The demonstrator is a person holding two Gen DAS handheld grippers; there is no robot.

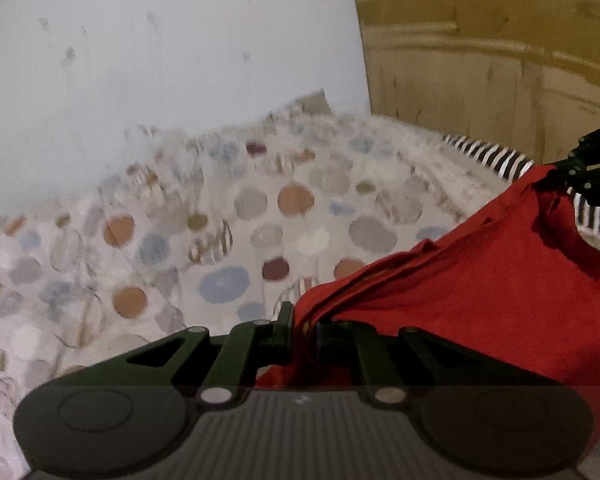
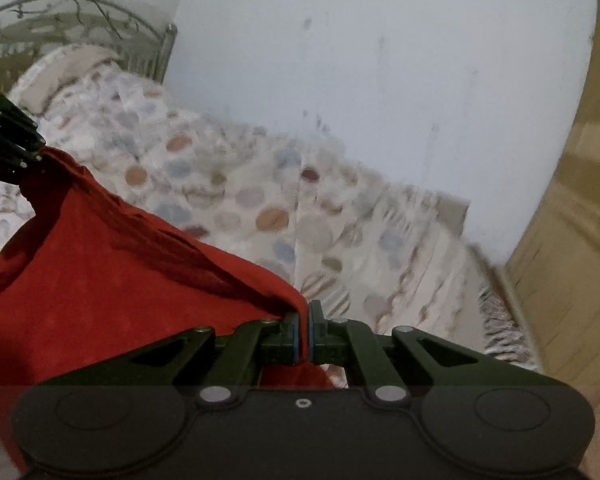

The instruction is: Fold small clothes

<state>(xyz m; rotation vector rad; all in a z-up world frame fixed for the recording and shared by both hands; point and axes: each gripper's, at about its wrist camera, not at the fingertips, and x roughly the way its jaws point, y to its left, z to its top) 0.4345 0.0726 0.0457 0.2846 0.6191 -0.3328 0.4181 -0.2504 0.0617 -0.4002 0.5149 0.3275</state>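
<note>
While both views were blurred, they showed a red garment [image 1: 480, 276] stretched in the air between two grippers, above a bed. In the left wrist view, the left gripper [image 1: 305, 322] sat at the bottom centre of the frame, its jaws clenched on one bunched edge of the cloth. The right gripper [image 1: 580, 178] entered from the right edge of that frame, pinching the far corner. In the right wrist view the arrangement was mirrored: the right gripper's jaws met at the bottom centre with a thin edge of red cloth gripped between them, and the left gripper came in from the upper left holding the opposite corner.

Judging by how things lay, the folding was at an early stage. The garment hung crumpled and sagging between the two holds, with no neat fold visible; it probably had yet to be laid flat on the bed and folded over.

Beneath lay a pale bedspread [image 1: 236, 216] printed with orange, blue, grey and dark red dots. A striped black and white cloth [image 1: 496, 158] lay at the bed's far edge on the right. Behind stood a scuffed white wall [image 1: 172, 48], a wooden wardrobe [image 1: 500, 60], and a metal headboard [image 2: 80, 12]. Nothing appeared to block the open bedspread.
</note>
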